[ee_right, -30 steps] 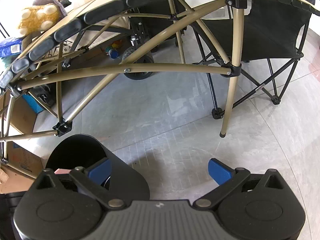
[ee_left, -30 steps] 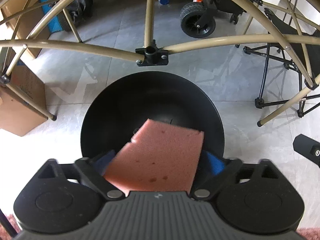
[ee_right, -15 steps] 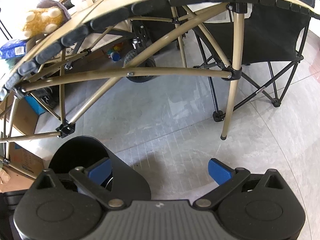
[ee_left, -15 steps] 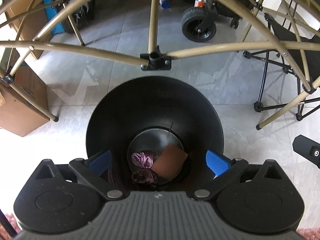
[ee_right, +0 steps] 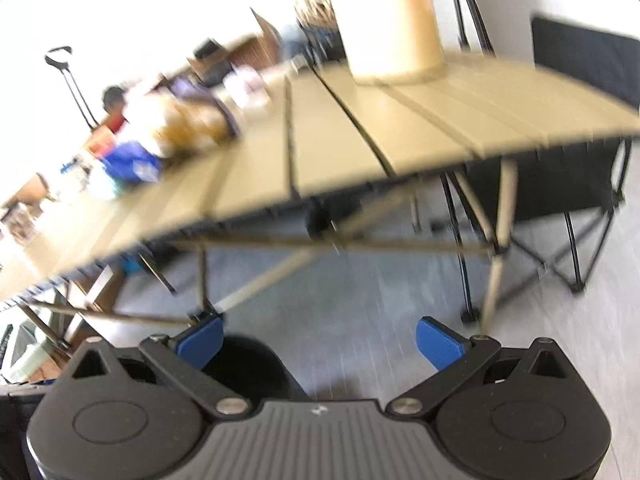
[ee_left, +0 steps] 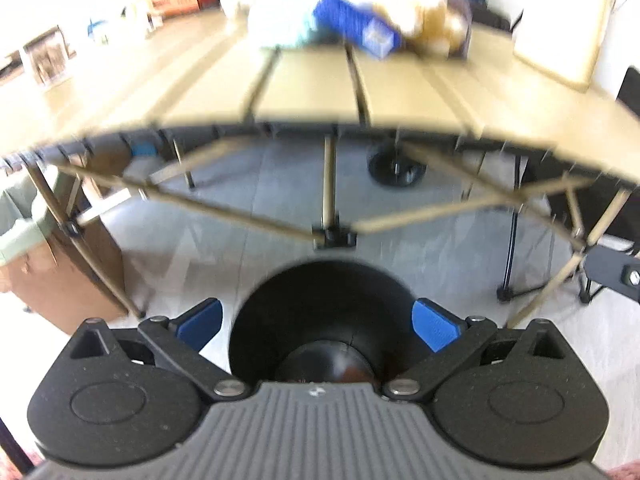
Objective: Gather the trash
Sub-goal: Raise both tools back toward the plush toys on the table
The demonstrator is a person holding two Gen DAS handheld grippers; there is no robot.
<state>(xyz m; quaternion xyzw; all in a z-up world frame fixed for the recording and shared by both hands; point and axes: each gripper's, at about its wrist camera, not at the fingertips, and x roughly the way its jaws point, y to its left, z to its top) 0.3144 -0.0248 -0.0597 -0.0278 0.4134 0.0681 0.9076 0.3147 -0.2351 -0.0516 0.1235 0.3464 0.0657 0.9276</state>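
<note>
the bin [ee_left: 320, 320] stands on the floor [ee_left: 248, 216] just in front of the table [ee_left: 312, 92], its black mouth wide open upward, which suits dropping things in from above. something dark lies at its bottom, too blurred and half hidden by the gripper body to name. the left gripper [ee_left: 318, 322] hangs right over that mouth with its blue pads [ee_left: 434, 328] spread wide and nothing between them, so it looks free to go for the next piece. the right gripper [ee_right: 320, 340] is also spread wide and empty, held off to the side with only the bin's rim [ee_right: 248, 360] showing by its left pad, probably to keep it clear of the other hand

further out, a heap [ee_left: 352, 12] of stuff sits on the tabletop, likely the trash left to collect, though both views are smeared with motion and i cannot tell the pieces apart

the left view looks down into the bin and across the table from its front edge. the right view cannot see inside the bin, but it shows a tan upright thing [ee_right: 396, 20] on the table's near end, a black chair [ee_right: 580, 128] beside it, and the heap from the side
</note>
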